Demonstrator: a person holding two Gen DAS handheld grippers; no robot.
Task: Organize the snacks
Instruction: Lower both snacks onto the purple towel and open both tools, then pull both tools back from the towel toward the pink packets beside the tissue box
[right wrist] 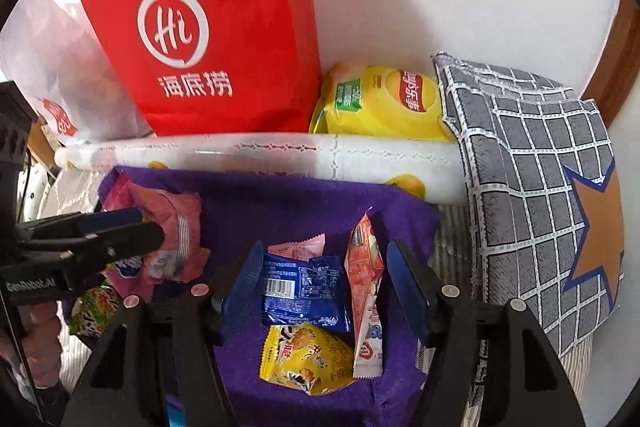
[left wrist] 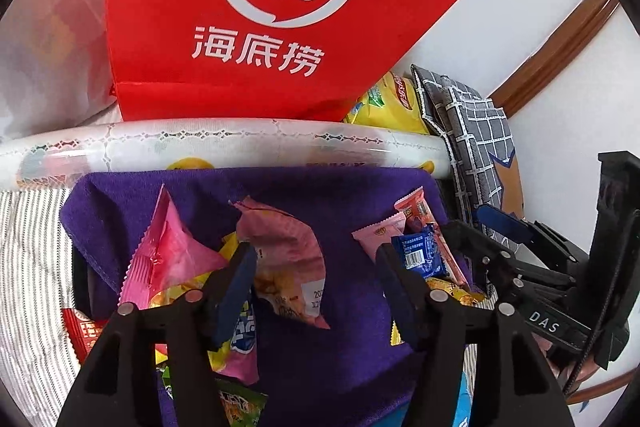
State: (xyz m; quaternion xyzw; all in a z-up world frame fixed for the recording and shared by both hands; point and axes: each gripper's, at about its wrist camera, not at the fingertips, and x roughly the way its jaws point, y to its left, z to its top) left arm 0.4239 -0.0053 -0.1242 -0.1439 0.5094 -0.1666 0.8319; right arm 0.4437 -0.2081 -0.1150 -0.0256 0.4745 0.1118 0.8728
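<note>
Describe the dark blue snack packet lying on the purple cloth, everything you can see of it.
The dark blue snack packet is a small glossy foil-like wrapper, crinkled, with white print and a white barcode label near its left end. It lies flat on the purple cloth, between the open fingers of the right gripper, which do not press it. Its lower edge overlaps a yellow packet; a tall pink-and-white packet lies against its right side, a pale pink one behind.
</note>
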